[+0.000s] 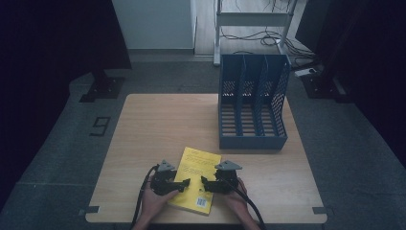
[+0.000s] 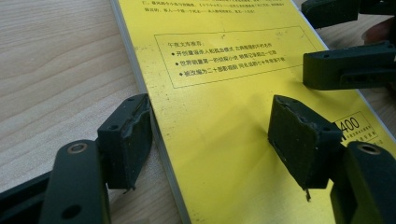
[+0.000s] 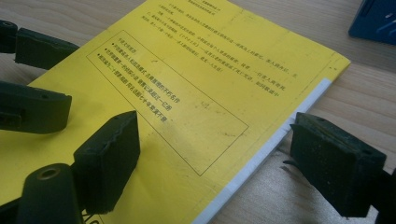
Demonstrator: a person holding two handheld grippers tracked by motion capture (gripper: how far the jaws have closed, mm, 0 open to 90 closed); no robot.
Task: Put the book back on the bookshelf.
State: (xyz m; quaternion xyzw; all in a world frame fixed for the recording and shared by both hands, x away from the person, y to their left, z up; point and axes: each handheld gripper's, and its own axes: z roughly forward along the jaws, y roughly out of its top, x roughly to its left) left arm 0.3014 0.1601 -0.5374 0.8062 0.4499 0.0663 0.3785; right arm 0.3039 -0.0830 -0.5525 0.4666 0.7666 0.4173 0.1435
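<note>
While both tools sit at the near table edge, my main worry is a bad bite: with each tool straddling one long edge of the flat yellow paperback book (image 1: pixel 196 178), closing could skid the cover across the light wooden table (image 1: pixel 158 120) or pinch only the top sheet, because the lower jaw has no gap to slip beneath.

High view — left gripper (image 1: pixel 184 184) and right gripper (image 1: pixel 203 183) face each other over the book, which lies flat near the front edge, well apart from the blue perforated plastic file rack (image 1: pixel 252 103) at the far right.

Left gripper view — left gripper (image 2: pixel 210 140) is spread wide, grasping nothing. One pad rests on the wood against the book's spine-side edge; the other hangs over the cover, contact uncertain. The right gripper's jaws sit across the cover.

Right gripper view — right gripper (image 3: pixel 212 158) is equally agape and empty: one pad over the cover, the other on bare wood just beside the white page edge.
</note>
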